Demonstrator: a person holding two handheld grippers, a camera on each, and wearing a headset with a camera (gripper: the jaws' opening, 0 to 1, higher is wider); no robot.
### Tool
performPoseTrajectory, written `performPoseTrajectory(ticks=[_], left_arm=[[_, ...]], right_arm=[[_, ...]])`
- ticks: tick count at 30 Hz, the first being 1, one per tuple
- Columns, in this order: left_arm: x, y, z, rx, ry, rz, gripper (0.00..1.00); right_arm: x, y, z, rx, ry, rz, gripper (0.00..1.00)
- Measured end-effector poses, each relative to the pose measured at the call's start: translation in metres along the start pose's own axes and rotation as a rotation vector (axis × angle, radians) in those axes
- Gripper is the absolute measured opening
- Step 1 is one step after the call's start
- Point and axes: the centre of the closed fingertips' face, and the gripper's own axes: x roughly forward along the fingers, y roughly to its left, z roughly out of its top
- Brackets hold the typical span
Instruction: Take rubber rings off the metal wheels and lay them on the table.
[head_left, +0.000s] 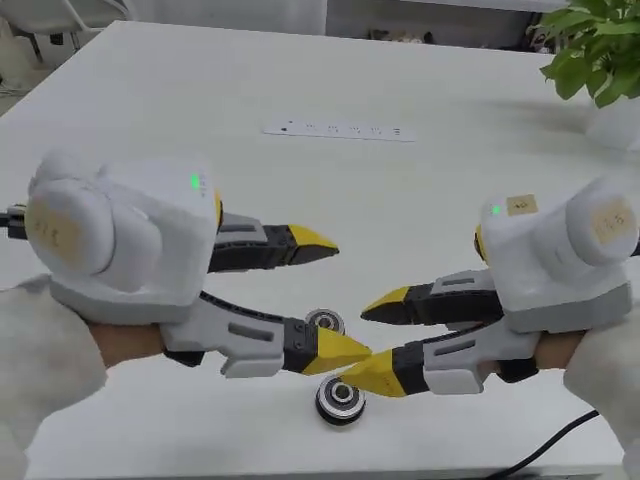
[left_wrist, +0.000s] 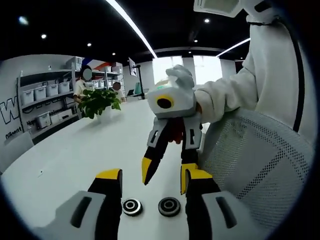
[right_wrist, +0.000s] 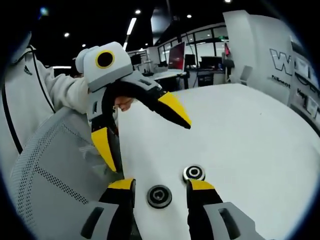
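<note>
Two hand-held grippers with smooth white plastic housings, grey arms and pointed yellow tips are meeting over a matte white table. The left gripper is holding its jaws spread wide, gripping nothing. The right gripper is standing open somewhat less, also gripping nothing. Two small round metal wheels are lying flat on the table just under the tips. The near wheel is wearing a thick black rim, while the far wheel is looking paler and shinier. A long white power strip is lying further back. A leafy plant is sitting in a white pot. Shelf bins are too blurred to see inside. Beige stickers on the grippers are carrying writing too small to read.
</note>
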Motion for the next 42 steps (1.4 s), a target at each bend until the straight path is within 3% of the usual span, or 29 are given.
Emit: performPoseTrajectory(ticks=[3, 11, 15, 21, 32, 37, 42], left_arm=[[0.005, -0.005, -0.013, -0.008, 0.04, -0.026, 0.37], [0.015, -0.01, -0.039, 0.013, 0.11, -0.038, 0.32], [0.021, -0.011, -0.049, -0.017, 0.128, -0.047, 0.27], [0.029, -0.018, -0.069, -0.002, 0.183, -0.072, 0.21], [0.033, -0.025, -0.084, -0.037, 0.209, -0.092, 0.14], [0.033, -0.025, -0.09, -0.022, 0.233, -0.091, 0.13], [0.032, -0.026, -0.09, -0.028, 0.228, -0.087, 0.11]], right_arm=[[0.006, 0.0, -0.017, -0.026, 0.07, 0.003, 0.39], [0.018, 0.006, -0.036, -0.067, 0.136, 0.027, 0.33], [0.022, 0.007, -0.046, -0.083, 0.181, 0.027, 0.34], [0.026, 0.004, -0.059, -0.079, 0.221, 0.017, 0.34], [0.028, 0.003, -0.062, -0.067, 0.225, 0.015, 0.29], [0.028, 0.002, -0.059, -0.064, 0.21, 0.005, 0.29], [0.028, 0.0, -0.058, -0.064, 0.203, -0.001, 0.28]])
